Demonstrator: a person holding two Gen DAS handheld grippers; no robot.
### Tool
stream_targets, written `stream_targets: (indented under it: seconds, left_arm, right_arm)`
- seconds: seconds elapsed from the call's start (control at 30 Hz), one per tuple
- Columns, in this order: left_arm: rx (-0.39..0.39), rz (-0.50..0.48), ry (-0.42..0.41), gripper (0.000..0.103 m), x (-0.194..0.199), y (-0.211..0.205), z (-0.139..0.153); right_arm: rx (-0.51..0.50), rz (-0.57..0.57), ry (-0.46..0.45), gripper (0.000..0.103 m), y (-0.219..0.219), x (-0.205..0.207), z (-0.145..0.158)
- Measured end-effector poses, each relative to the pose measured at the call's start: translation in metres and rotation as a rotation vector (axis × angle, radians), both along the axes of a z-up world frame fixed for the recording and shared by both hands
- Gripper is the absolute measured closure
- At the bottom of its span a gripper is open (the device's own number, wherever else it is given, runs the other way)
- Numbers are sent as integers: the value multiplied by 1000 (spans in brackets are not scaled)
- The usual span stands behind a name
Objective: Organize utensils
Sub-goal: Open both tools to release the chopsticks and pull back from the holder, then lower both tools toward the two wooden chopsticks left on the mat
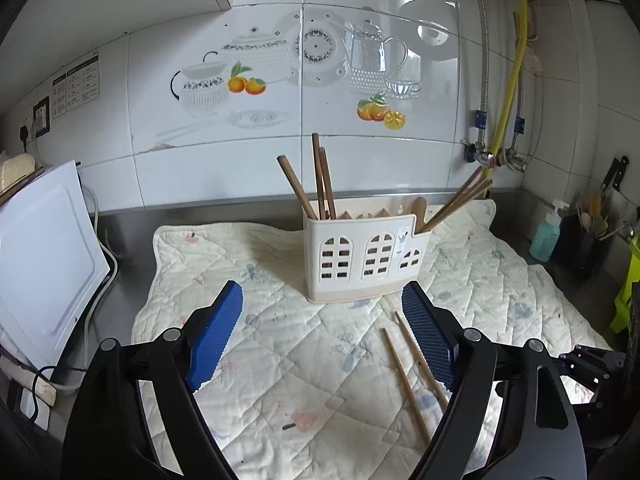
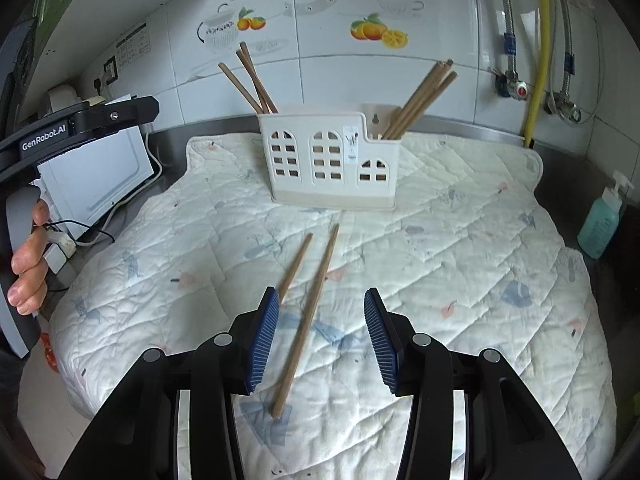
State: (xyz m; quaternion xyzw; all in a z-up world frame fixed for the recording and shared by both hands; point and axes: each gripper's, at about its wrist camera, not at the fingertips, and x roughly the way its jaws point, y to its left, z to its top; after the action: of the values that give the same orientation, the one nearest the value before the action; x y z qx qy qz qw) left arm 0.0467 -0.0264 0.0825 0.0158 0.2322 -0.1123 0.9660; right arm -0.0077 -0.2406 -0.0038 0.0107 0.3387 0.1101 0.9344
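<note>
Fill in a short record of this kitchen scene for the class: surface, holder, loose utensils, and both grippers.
surface: quilted mat on a steel counter
holder: white caddy, upright, chopsticks standing in its left and right compartments
loose utensils: two chopsticks lying on the mat in front of the caddy
left gripper: open, empty
right gripper: open, above the loose chopsticks, not gripping

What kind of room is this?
Most likely a home kitchen. A utensil holder with wooden chopsticks stands on a quilted mat over a steel counter, the tiled wall has teapot and fruit pictures, and a soap bottle stands nearby.
</note>
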Motion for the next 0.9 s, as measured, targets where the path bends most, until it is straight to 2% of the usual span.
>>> stream_targets:
  seconds: [0.07,0.17,0.43,0.77,0.9]
  left_arm:
    - [-4,0,23,20,-3,1,-10]
    - [1,6,48,20,-8,2,-25]
    - [6,17,134,20,-16,3,-62]
    - [-8,37,191,20,-23,14,-84]
    - [-7,28,215,20,-26,10,-92]
  right_arm:
    - [12,-18,20,60,-3,-5,-11]
    - [10,-29,46,66,-2,-11,-26]
    - [48,5,125,77,18,-14,-60]
    - [44,-22,140,85,27,8,-71]
    - [20,-31,134,92,29,11,-71]
